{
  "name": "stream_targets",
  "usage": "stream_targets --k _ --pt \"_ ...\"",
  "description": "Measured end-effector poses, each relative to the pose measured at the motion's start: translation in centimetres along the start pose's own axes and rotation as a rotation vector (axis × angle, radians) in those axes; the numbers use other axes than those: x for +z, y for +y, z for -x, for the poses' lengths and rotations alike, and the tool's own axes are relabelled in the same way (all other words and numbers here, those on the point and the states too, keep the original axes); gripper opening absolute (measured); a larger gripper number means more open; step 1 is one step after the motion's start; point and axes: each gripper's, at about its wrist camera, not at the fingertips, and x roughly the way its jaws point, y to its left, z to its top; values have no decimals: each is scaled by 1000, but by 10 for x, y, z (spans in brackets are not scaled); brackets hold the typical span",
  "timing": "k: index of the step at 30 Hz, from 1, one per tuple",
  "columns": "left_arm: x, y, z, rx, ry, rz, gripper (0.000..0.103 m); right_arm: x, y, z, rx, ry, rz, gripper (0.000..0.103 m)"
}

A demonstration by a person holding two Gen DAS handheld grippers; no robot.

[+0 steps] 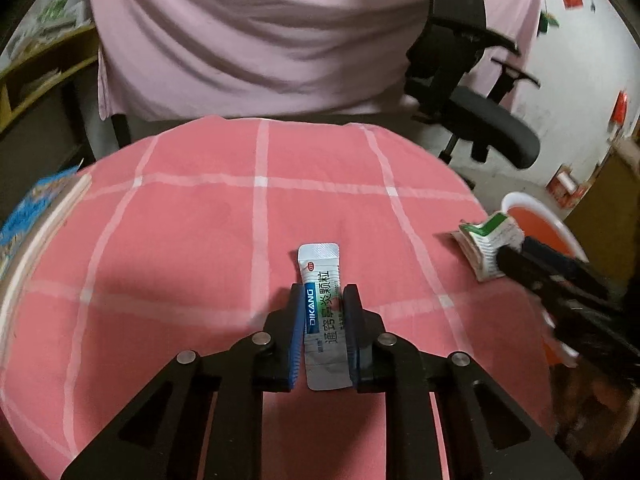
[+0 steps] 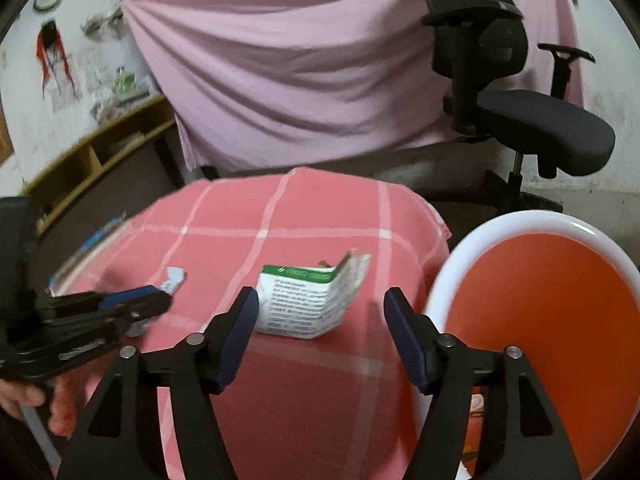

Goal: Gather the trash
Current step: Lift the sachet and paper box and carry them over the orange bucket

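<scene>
Between my left fingers [image 1: 297, 320] I am reading a silver sachet [image 1: 322, 312]: "DIKANG" is running in white capitals along its blue stripe, with large green Chinese characters "通窍鼻炎颗粒" beside it. The green-and-white carton [image 2: 310, 300] ahead of my right hand is showing rows of fine print, too blurred to read.

sachet [image 1: 322, 280]: glossy foil | tablecloth [image 1: 200, 220]: matt cloth | bin [image 2: 520, 224]: glossy plastic | carton [image 2: 304, 304]: creased paper
</scene>
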Motion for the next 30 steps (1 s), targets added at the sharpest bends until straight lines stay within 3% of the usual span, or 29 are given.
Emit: stream_targets --k 7,16,19,22,24,27,29,30 --pt "-2 39 19 -135 -46 191 15 -1 10 -18 -84 35 101 72" --pt "2 35 23 -141 -35 179 15 -1 16 -20 -103 26 164 72" --pt "4 36 20 -139 -34 177 15 -1 22 -18 -128 9 203 83" --pt "5 37 19 -138 -33 177 15 2 25 -22 -138 11 215 83" --pt "5 37 19 -138 -33 177 15 5 23 -25 -139 18 201 81" --pt "4 37 19 -137 -33 175 15 5 19 -29 -129 41 173 66" --pt "4 37 19 -135 -35 173 15 4 17 -28 -117 46 155 50" --pt "4 37 19 -134 -37 172 15 3 16 -28 -114 45 151 50"
